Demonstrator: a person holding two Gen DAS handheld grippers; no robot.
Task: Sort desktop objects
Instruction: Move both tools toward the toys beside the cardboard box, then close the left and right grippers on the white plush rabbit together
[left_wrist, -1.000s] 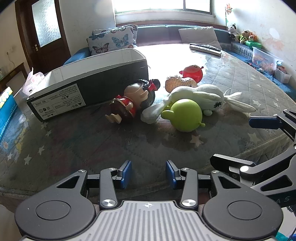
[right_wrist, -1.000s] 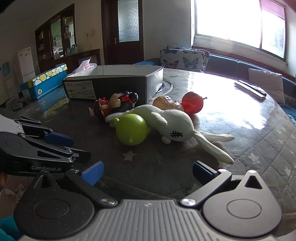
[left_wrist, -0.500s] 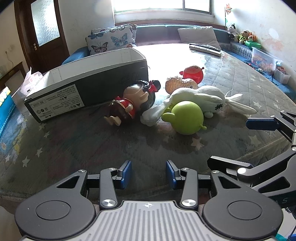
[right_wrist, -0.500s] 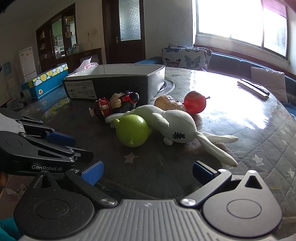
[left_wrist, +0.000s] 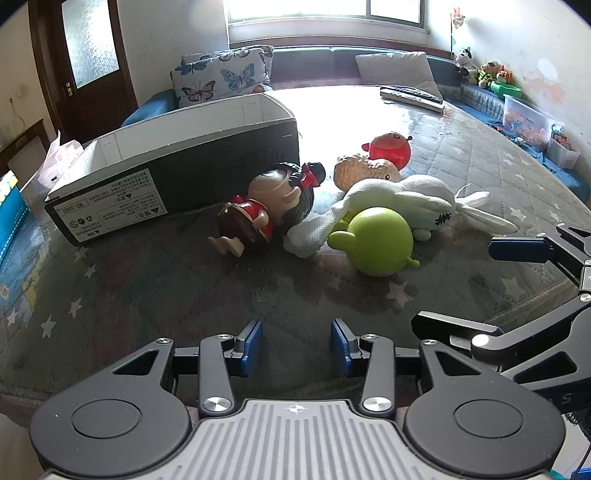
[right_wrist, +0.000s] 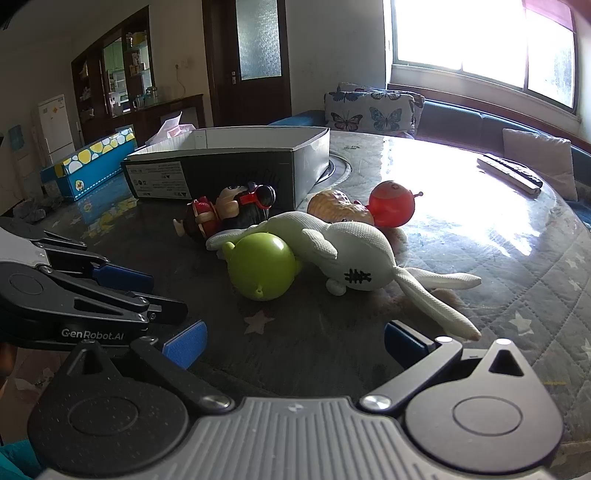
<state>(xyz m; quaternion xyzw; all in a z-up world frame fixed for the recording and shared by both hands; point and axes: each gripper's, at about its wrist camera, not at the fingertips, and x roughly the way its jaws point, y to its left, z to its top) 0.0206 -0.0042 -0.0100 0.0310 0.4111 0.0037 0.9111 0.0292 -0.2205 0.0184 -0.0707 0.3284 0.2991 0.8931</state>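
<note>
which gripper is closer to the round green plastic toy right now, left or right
Right, by a small margin. The right gripper sits open just short of the round green plastic toy, aimed at it. The left gripper, also open, is farther back and off to the toy's left.

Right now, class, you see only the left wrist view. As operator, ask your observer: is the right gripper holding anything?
Observer: No. The right gripper is open, its blue pads wide apart with nothing between them.
Operator: What lies nearest it?
Observer: The white rabbit; one ear tip lies close by the gripper's right side.
Operator: What's beyond the black box?
Observer: A blue box with yellow and white spots.
</note>
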